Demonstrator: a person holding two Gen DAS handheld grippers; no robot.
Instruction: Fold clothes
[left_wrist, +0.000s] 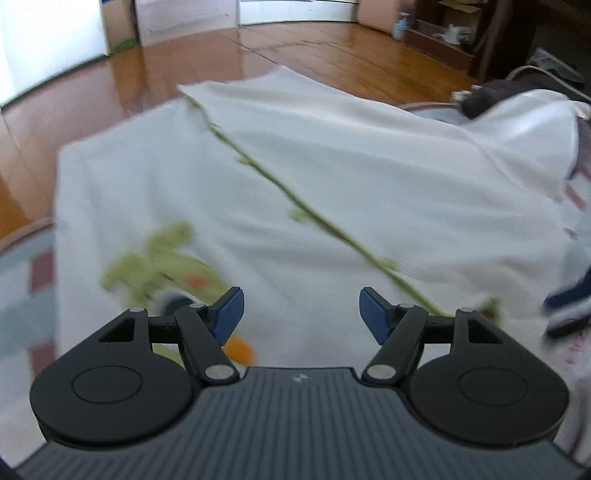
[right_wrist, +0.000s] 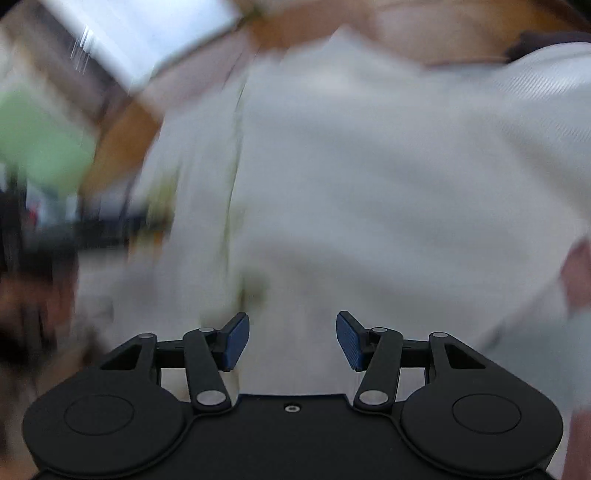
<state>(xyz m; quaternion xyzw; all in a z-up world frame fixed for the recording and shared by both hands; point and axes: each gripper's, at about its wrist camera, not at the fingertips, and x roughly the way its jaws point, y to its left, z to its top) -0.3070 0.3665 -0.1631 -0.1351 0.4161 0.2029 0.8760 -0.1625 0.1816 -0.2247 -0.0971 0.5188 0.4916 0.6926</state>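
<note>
The wood floor (left_wrist: 303, 48) was big & shiny, w/ a patterned rug (left_wrist: 26, 280) on it. A white shirt (left_wrist: 332, 177) w/ green trim lay flat on the rug, under both my grippers. No words to read. Left gripper (left_wrist: 301, 314) & right gripper (right_wrist: 292, 341) were loose, holding nothing.

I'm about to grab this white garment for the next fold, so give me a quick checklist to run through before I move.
1. Left tongs open with nothing between them: ok.
2. Right tongs open with nothing between them: ok.
3. White garment lies spread under both tongs: ok.
4. Green-trimmed edge in clear sight as a fold line, left view: ok.
5. Right view sharp enough to pick a grasp point: not ok, heavily blurred.
6. Other clothes at the right kept off the garment: cannot tell, they sit at its edge.
</note>
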